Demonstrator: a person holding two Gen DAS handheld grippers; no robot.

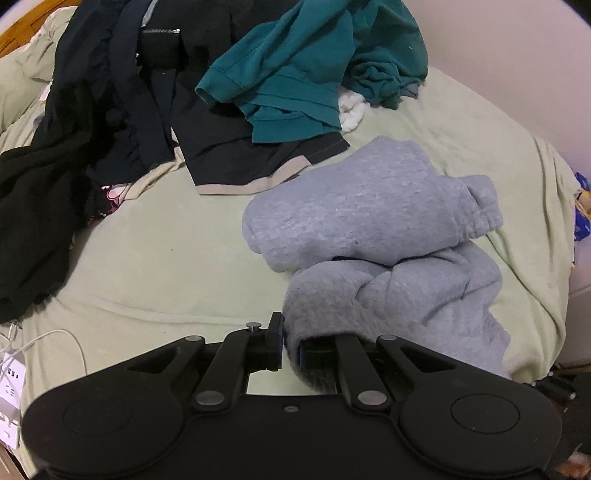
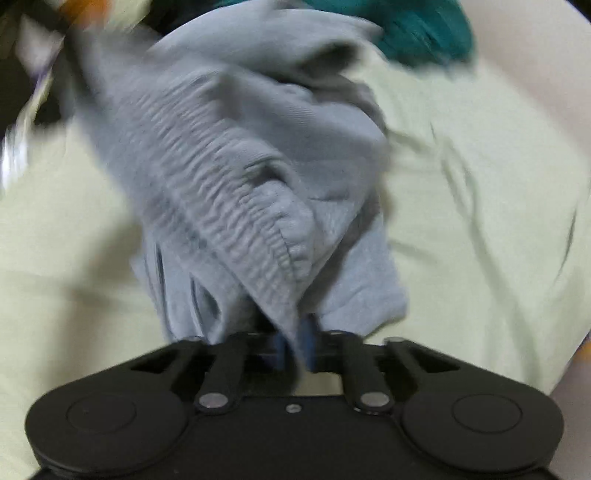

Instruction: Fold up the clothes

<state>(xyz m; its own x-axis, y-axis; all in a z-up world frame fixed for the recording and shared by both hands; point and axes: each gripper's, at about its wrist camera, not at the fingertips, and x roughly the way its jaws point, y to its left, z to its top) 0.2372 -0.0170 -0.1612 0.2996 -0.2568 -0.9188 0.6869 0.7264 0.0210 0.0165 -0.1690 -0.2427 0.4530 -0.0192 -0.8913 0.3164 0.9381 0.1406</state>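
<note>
1. The grey sweatpants [image 1: 373, 236] lie crumpled on the pale green bedsheet [image 1: 166, 258], toward its right side, with a gathered cuff or waistband pointing right.
2. My left gripper [image 1: 291, 347] is clamped on a thick fold of that grey fleece at its near end; the cloth bunches between my two pads and hides the right one.
3. My right gripper [image 2: 295, 343] is pinched tight on the ribbed elastic band of the same grey garment [image 2: 236, 177], the blue pads nearly meeting with only the fabric edge between them.
4. No brand, label or readable writing shows on the sweatpants in either view. A blue printed packet [image 1: 581, 206] sits at the bed's right edge, its lettering too small to read.
5. Only the left wrist view shows the rest of the pile beyond the grey fleece: a teal sweatshirt [image 1: 306, 70], a black garment with a tan hem [image 1: 236, 155], a dark zip jacket [image 1: 129, 74] and something white [image 1: 352, 110] under the teal.
6. It alone also shows a white power strip [image 1: 9, 384] and cable at the left edge.
7. The right wrist view is motion-blurred; it shows the ribbing close up and a corner of teal cloth [image 2: 417, 29] behind.
</note>
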